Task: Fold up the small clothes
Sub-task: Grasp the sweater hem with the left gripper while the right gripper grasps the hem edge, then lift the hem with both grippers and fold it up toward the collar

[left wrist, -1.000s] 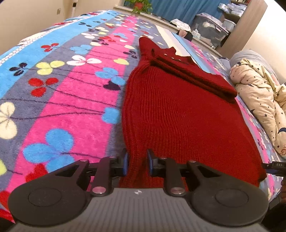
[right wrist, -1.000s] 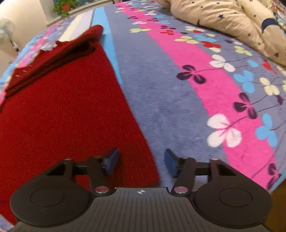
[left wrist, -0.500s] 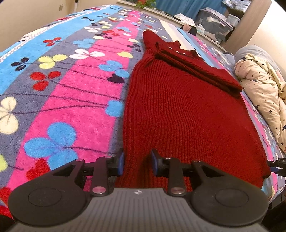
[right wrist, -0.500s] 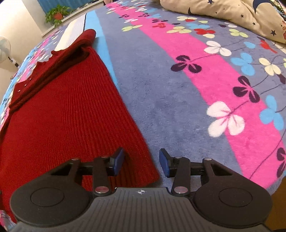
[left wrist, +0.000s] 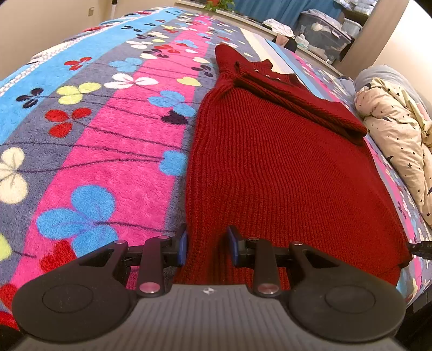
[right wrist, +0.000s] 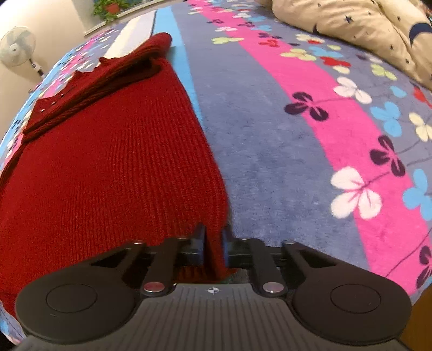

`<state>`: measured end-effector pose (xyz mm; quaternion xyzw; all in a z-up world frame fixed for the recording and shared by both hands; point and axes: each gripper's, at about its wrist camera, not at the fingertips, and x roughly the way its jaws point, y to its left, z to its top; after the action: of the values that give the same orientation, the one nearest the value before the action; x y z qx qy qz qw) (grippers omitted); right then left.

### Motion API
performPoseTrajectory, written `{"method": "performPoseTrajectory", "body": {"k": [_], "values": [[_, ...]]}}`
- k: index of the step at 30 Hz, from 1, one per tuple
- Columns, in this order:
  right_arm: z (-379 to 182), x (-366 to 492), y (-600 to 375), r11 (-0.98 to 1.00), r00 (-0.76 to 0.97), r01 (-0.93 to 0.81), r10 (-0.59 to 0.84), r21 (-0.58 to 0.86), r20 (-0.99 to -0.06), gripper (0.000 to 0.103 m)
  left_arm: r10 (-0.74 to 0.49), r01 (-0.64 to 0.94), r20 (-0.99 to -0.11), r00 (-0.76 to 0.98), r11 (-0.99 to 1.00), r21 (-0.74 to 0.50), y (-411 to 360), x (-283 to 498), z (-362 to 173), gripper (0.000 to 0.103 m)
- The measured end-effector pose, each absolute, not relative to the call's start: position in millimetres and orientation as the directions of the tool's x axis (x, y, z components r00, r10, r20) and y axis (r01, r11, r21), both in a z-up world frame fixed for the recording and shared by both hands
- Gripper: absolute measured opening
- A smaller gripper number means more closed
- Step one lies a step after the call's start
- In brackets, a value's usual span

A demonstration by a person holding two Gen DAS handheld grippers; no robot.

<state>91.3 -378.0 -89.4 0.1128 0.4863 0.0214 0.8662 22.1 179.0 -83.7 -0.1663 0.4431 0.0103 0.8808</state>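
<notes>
1 dark red ribbed knit sweater (left wrist: 283, 172), flat on the floral striped fleece blanket (left wrist: 113, 151), sleeves folded across its top | left gripper (left wrist: 206, 245): fingers parted astride the near-left hem corner, not clamped | right gripper (right wrist: 214, 243): pinching the near-right hem corner | 1 star-print beige quilt (right wrist: 364, 24) at the far side

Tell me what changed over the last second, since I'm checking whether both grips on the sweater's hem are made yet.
The right gripper closed from wide open onto the near right corner of the red sweater and now pinches it. The left gripper opened a little wider around the near left edge of the hem and has not clamped. The sweater lies flat as before on the flowered blanket, sleeves folded across its top.
</notes>
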Motion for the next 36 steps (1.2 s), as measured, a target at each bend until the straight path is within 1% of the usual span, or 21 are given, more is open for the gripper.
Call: {"method": "performPoseTrajectory", "body": {"k": [3,4,5,6,9,12,13,14,15,16,17,21,26,27,28,29,30,31,34,36], "values": [[-79,85,-379,0.96,0.569,0.055,0.196,0.274,-0.798,0.008,-0.128,-0.163,-0.784,0.608,0.946,-0.281,179,22,-84,0.032],[-74,83,-380,0.958,0.588,0.048,0.201,0.282,-0.784,0.008,-0.125,-0.163,-0.783,0.61,0.946,-0.278,179,22,-84,0.028],[-69,80,-382,0.955,0.612,0.052,0.201,0.292,-0.765,0.008,-0.119,-0.164,-0.78,0.615,0.948,-0.274,179,21,-83,0.015],[-65,77,-387,0.949,0.635,0.069,0.196,0.308,-0.747,0.008,-0.117,-0.162,-0.772,0.625,0.948,-0.275,180,19,-80,0.013],[-63,75,-404,0.923,0.659,0.143,0.18,0.357,-0.73,0.008,-0.131,-0.151,-0.745,0.654,0.942,-0.299,182,15,-74,0.013],[-75,84,-405,0.923,0.601,0.162,0.188,0.348,-0.777,0.009,-0.141,-0.161,-0.755,0.641,0.937,-0.311,184,17,-75,0.014],[-80,86,-401,0.928,0.579,0.155,0.191,0.338,-0.792,0.013,-0.145,-0.167,-0.763,0.63,0.934,-0.315,184,18,-77,0.015],[-83,88,-397,0.936,0.56,0.15,0.184,0.318,-0.808,0.014,-0.148,-0.175,-0.772,0.619,0.932,-0.318,185,20,-80,0.015],[-86,90,-394,0.945,0.542,0.148,0.17,0.293,-0.823,0.019,-0.147,-0.181,-0.778,0.611,0.931,-0.318,185,20,-82,0.019],[-89,91,-391,0.95,0.526,0.154,0.155,0.273,-0.836,0.035,-0.147,-0.184,-0.783,0.605,0.93,-0.317,185,21,-83,0.02],[-91,91,-390,0.953,0.515,0.167,0.135,0.254,-0.846,0.044,-0.151,-0.183,-0.785,0.601,0.93,-0.319,184,21,-84,0.022],[-92,91,-392,0.95,0.508,0.188,0.123,0.249,-0.852,0.045,-0.15,-0.17,-0.789,0.596,0.936,-0.307,182,18,-84,0.025],[-94,90,-381,0.971,0.506,0.135,0.102,0.195,-0.856,0.046,-0.146,-0.165,-0.794,0.59,0.941,-0.295,180,18,-85,0.025],[-94,89,-377,0.976,0.506,0.114,0.105,0.187,-0.856,0.046,-0.144,-0.163,-0.795,0.589,0.942,-0.292,179,18,-85,0.025],[-94,89,-375,0.978,0.505,0.093,0.116,0.188,-0.856,0.043,-0.142,-0.162,-0.796,0.589,0.944,-0.288,178,18,-85,0.025],[-95,89,-374,0.978,0.503,0.076,0.129,0.193,-0.854,0.029,-0.14,-0.16,-0.795,0.59,0.945,-0.285,178,18,-85,0.025],[-94,89,-372,0.976,0.501,0.054,0.155,0.209,-0.851,0.025,-0.139,-0.158,-0.795,0.59,0.946,-0.283,177,18,-85,0.025],[-94,89,-370,0.976,0.5,0.038,0.169,0.216,-0.849,0.023,-0.139,-0.158,-0.795,0.591,0.946,-0.282,177,18,-85,0.025],[-91,87,-365,0.977,0.505,-0.007,0.187,0.213,-0.843,0.013,-0.139,-0.158,-0.795,0.59,0.946,-0.283,177,18,-85,0.025],[-87,85,-366,0.965,0.507,-0.018,0.234,0.261,-0.83,0.013,-0.138,-0.157,-0.795,0.591,0.947,-0.281,177,17,-85,0.025]]}}
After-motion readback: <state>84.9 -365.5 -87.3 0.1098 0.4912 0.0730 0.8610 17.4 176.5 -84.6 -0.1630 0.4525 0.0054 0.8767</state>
